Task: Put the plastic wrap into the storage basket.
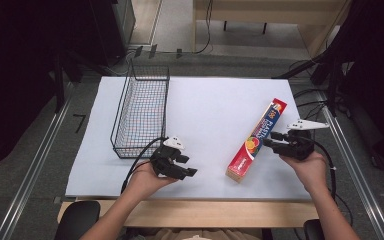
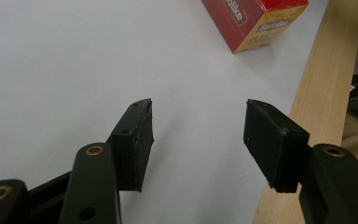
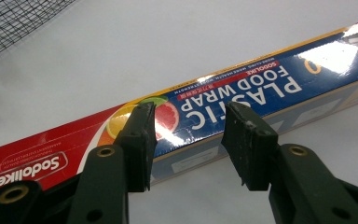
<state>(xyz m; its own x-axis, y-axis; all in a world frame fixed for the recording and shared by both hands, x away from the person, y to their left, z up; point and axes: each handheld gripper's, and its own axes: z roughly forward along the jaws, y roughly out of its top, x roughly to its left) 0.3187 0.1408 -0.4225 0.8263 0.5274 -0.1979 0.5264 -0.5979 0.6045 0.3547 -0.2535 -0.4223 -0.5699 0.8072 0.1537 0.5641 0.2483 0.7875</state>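
Observation:
A long red, blue and yellow plastic food wrap box [image 1: 256, 138] lies flat on the white table sheet [image 1: 205, 105], angled from front centre toward the back right. My right gripper [image 1: 274, 140] is open just beside the box's right long side, near its middle. In the right gripper view the box [image 3: 261, 91] lies across, just beyond the parted jaws, nothing between them. My left gripper [image 1: 187, 166] is open over bare sheet at the front, left of the box. In the left gripper view the box's end [image 2: 256, 21] is at the top right.
A black wire basket [image 1: 142, 110] stands at the back left of the sheet, empty; its mesh [image 3: 14, 18] is in the right gripper view's top left corner. The wooden table edge [image 1: 190, 212] runs along the front. Cables trail from both grippers.

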